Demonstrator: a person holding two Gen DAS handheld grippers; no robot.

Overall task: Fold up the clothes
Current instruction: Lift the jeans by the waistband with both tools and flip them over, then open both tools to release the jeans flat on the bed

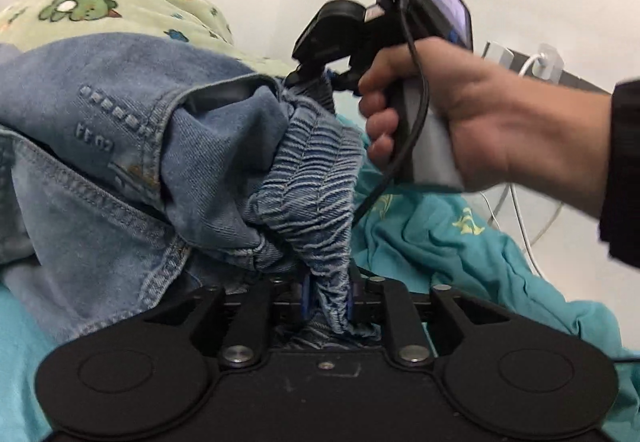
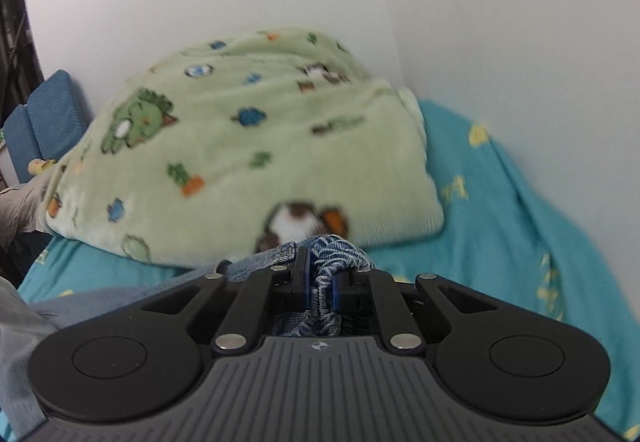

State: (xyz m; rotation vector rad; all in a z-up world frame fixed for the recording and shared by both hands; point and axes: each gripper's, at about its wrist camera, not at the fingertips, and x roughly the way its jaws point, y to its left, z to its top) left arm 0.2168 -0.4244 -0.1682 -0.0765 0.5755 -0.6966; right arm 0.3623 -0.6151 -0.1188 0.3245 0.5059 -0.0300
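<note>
A blue denim garment (image 1: 132, 146) with a ribbed elastic waistband (image 1: 316, 178) is held up over the bed. My left gripper (image 1: 329, 302) is shut on one part of the waistband. My right gripper (image 2: 321, 284) is shut on another part of the waistband (image 2: 334, 252). In the left wrist view the right gripper (image 1: 320, 78) appears in a person's hand (image 1: 472, 114), pinching the band's far end above the bed. The rest of the denim hangs bunched to the left.
A teal bed sheet (image 2: 500, 226) with yellow prints covers the bed. A folded green fleece blanket (image 2: 240, 154) with cartoon prints lies behind the garment. White walls stand close behind. White cables (image 1: 532, 226) and a charger (image 1: 548, 62) are at the right. A blue cushion (image 2: 48, 114) is at far left.
</note>
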